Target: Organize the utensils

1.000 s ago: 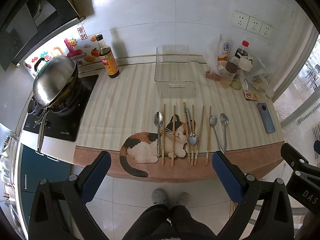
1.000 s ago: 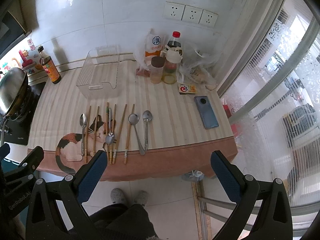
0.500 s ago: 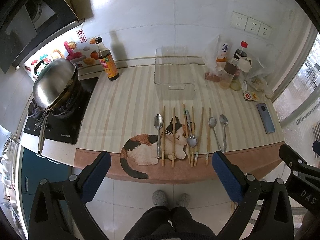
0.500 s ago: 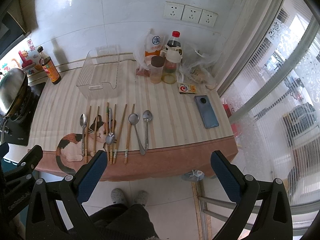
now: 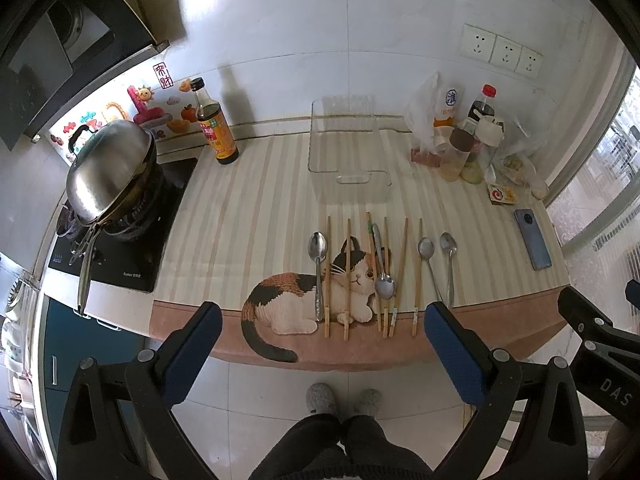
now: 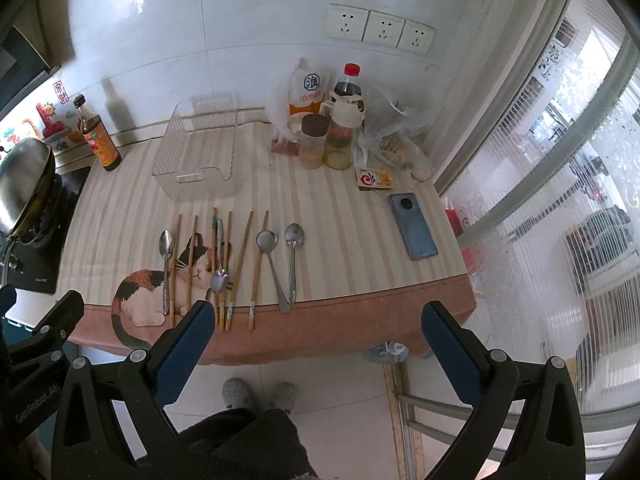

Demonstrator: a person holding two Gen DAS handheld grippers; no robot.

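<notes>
Several metal spoons (image 5: pixel 318 264) (image 6: pixel 166 254) and wooden chopsticks (image 5: pixel 401 276) (image 6: pixel 240 264) lie in a row near the front of a striped counter mat with a cat picture. One spoon (image 5: pixel 383 270) lies across chopsticks. A clear plastic bin (image 5: pixel 347 160) (image 6: pixel 198 152) stands empty behind them. My left gripper (image 5: pixel 320 330) is open and empty, held off the counter's front edge above the floor. My right gripper (image 6: pixel 314 330) is open and empty, likewise in front of the counter.
A wok (image 5: pixel 110 168) sits on a stove at the left. A soy sauce bottle (image 5: pixel 214 128) stands at the back. Bottles, jars and bags (image 6: pixel 332 128) crowd the back right. A phone (image 6: pixel 412 226) lies at the right. A window is at the right.
Both grippers have drifted slightly; the counter looks a little farther in the left wrist view. Nothing on the counter has moved.
</notes>
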